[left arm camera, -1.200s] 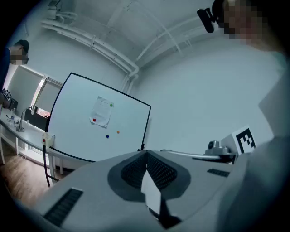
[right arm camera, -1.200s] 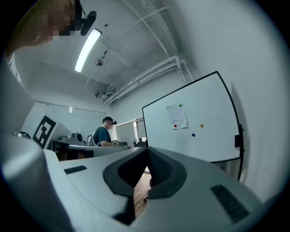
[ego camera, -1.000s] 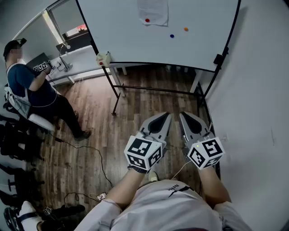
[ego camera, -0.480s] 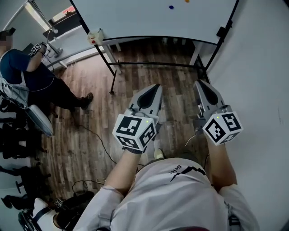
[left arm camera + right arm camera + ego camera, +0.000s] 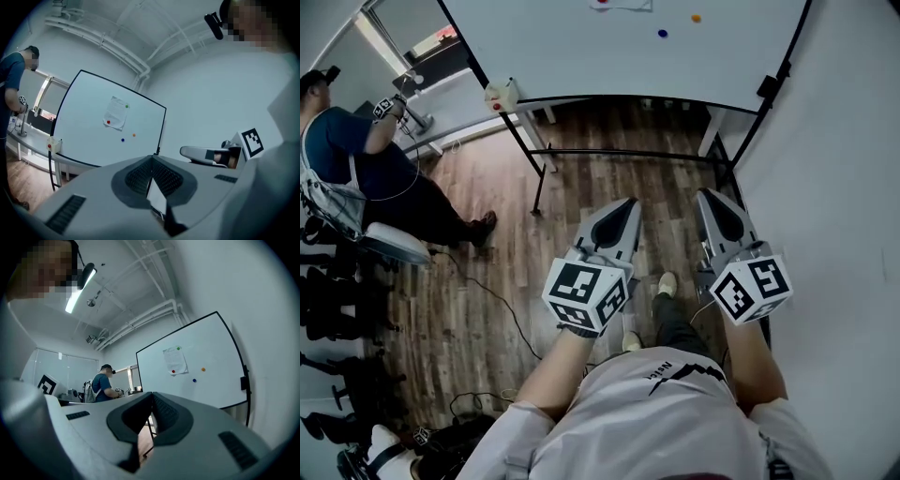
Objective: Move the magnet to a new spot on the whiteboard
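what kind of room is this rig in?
Probably an office or lab workroom: a white freestanding whiteboard on a black frame, a person in a blue shirt at a white desk, and brown wood-plank floor.

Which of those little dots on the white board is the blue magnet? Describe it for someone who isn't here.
Find the big whiteboard on its black stand, with a sheet of paper stuck on it. Just below and right of the paper, two small round magnets sit on bare board. The blue magnet is the lower, left one; the orange magnet sits higher.
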